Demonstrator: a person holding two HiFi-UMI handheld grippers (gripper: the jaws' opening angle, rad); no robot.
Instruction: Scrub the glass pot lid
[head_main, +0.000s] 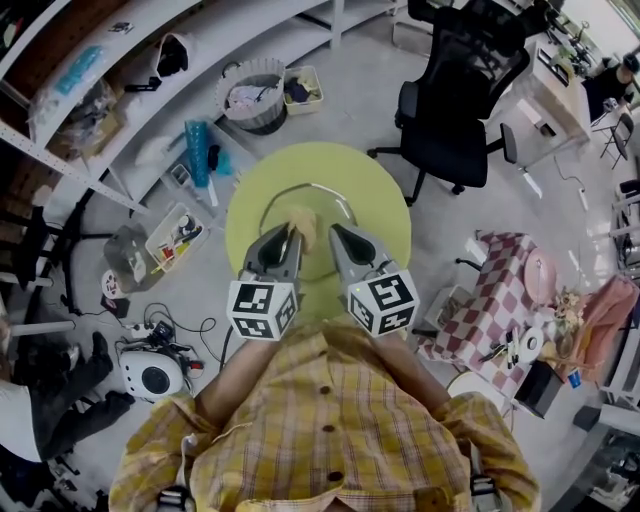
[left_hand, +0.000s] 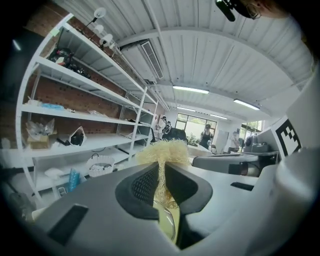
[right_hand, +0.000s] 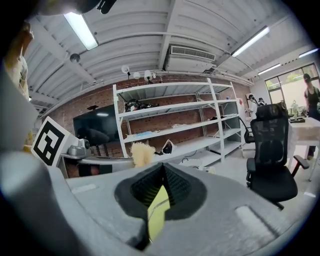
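A glass pot lid with a thin metal rim lies flat on a round yellow-green table. My left gripper is shut on a pale yellow fibrous scrubber, which sticks out past the jaw tips over the lid's middle. Beside it on the right, my right gripper has its jaws closed together, and I see nothing between them. Through the gap under each pair of jaws the table shows, crossed by a thin line of lid rim. The scrubber also appears in the right gripper view.
A black office chair stands behind the table on the right. A white basket and bins sit on the floor near a white shelf rack. A checkered table is at the right, and a person's legs at the left.
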